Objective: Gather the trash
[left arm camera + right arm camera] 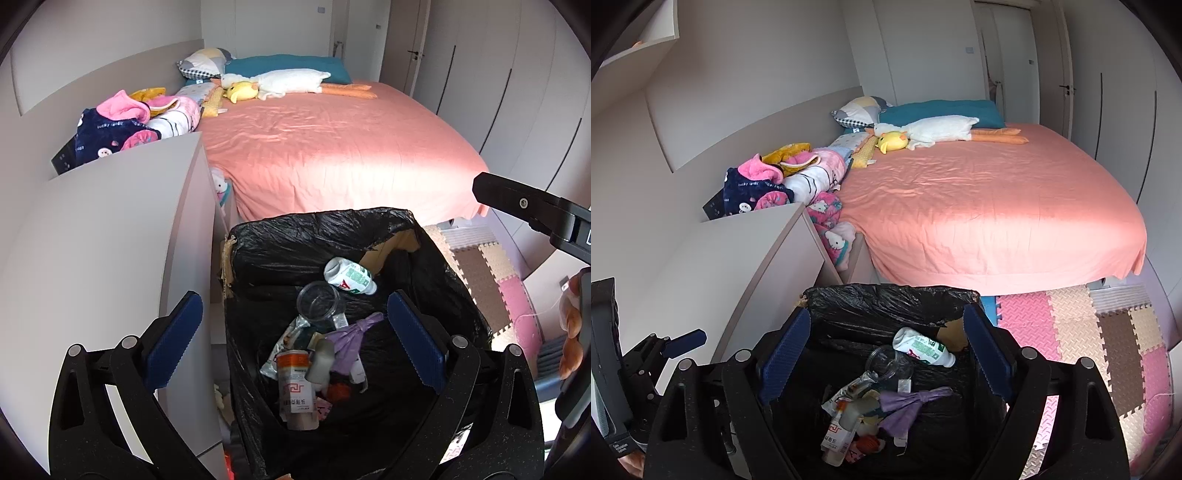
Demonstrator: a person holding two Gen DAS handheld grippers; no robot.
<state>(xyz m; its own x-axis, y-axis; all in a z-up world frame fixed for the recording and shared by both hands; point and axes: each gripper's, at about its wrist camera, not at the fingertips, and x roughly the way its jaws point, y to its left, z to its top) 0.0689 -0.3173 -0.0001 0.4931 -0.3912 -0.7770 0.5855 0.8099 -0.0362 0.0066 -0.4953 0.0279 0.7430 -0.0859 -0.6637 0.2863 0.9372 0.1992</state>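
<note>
The pink bed (pixel 990 206) fills the far part of the room, and nothing on its sheet looks like litter: only pillows, two soft toys and a heap of clothes at the head end. Nearer than the bed lies the foam puzzle mat (pixel 1082 332), also bare of rubbish where it shows.

Right at the foot of the bed stands the trash bin (pixel 325 229), a box lined with a black bag. Inside it lie a white and green bottle (pixel 349 276), a clear plastic cup (pixel 318 301), a tied purple bag (pixel 351 341), an orange-labelled bottle (pixel 297 387) and some wrappers. So the collecting looks largely done, as far as these views reach; floor hidden behind the bin and the white cabinet beside it cannot be judged.

The left gripper (pixel 295 334) and the right gripper (pixel 886 350) both hover over the bin mouth, fingers spread wide with nothing between them. Both loads appear dropped; what may remain is a final sweep of unseen corners.
</note>
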